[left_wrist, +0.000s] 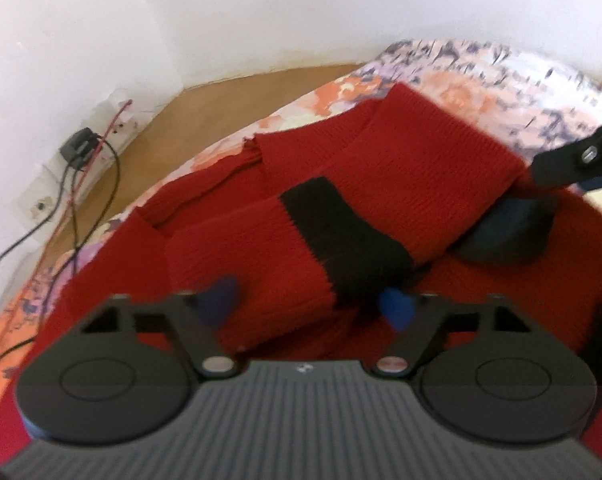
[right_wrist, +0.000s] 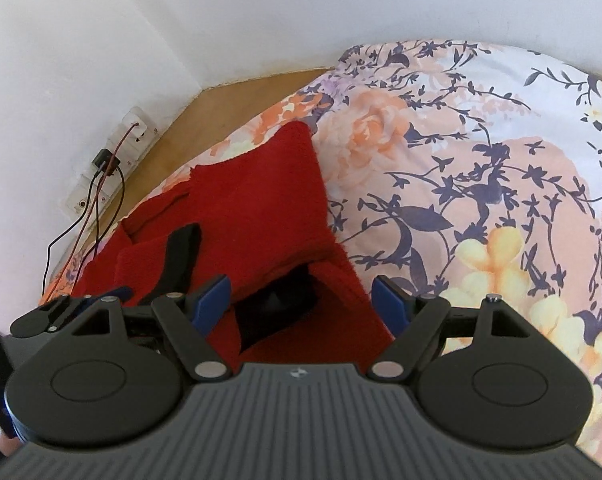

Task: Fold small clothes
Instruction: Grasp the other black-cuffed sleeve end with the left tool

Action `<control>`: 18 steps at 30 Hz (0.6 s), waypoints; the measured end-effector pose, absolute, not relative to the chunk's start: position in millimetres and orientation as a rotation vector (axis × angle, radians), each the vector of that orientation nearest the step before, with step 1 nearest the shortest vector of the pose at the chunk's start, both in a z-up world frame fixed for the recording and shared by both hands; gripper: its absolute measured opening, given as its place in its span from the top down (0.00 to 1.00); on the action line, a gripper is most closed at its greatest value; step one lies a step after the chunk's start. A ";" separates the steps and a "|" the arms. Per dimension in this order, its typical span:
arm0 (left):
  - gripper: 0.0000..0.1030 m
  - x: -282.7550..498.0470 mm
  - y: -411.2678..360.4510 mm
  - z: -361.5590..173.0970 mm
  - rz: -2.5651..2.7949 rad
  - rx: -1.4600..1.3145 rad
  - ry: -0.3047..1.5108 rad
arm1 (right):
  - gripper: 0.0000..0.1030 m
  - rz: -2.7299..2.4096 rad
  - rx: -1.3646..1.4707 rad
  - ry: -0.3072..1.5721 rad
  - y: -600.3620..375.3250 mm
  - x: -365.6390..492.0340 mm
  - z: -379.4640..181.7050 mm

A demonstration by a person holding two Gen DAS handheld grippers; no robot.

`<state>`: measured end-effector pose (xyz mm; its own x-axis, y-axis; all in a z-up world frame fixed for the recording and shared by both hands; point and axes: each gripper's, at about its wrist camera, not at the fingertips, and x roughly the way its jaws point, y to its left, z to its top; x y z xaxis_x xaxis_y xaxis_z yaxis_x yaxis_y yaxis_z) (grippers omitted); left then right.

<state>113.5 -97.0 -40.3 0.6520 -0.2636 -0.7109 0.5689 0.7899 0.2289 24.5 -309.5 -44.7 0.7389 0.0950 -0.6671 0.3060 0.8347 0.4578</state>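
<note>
A red knitted sweater (left_wrist: 421, 184) with a black band lies on a bed with a flowery sheet (right_wrist: 481, 168). The sweater sits near the bed's left side, and its sleeves are folded over its middle.

The left claw (left_wrist: 311, 304) hangs low over the sweater. It is wide open, with blue pads (left_wrist: 397, 308) on its fingers, and it holds nothing.

The right claw (right_wrist: 301, 300) is wide open too. It hangs over the right edge of the sweater, where a dark inside part (right_wrist: 277, 300) shows. It holds nothing.

Behind the bed are a brown wooden floor (right_wrist: 221, 116) and a white wall (right_wrist: 101, 40). Sockets (right_wrist: 135, 128) sit on the wall with black and red wires (right_wrist: 97, 200) hanging down.
</note>
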 end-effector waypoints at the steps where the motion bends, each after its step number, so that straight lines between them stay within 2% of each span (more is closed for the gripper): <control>1: 0.51 112.8 -96.3 -38.0 -0.502 0.445 0.712 | 0.20 -0.122 0.584 0.743 -310.8 25.7 -45.5; 2: 0.59 111.9 -95.3 -35.3 -0.513 0.423 0.705 | 0.20 -0.121 0.581 0.744 -311.8 27.1 -46.2; 3: 0.72 111.7 -93.7 -32.4 -0.525 0.394 0.704 | 0.20 -0.120 0.578 0.745 -312.7 28.3 -46.8; 4: 0.78 111.7 -91.8 -29.5 -0.529 0.361 0.705 | 0.20 -0.119 0.575 0.746 -313.3 29.7 -47.3; 10: 0.84 109.0 -76.7 -13.6 -0.494 0.230 0.683 | 0.20 -0.098 0.564 0.757 -311.9 37.9 -50.4; 18: 0.86 115.7 -41.3 -2.2 -0.384 0.093 0.662 | 0.20 -0.089 0.534 0.775 -305.1 47.3 -55.7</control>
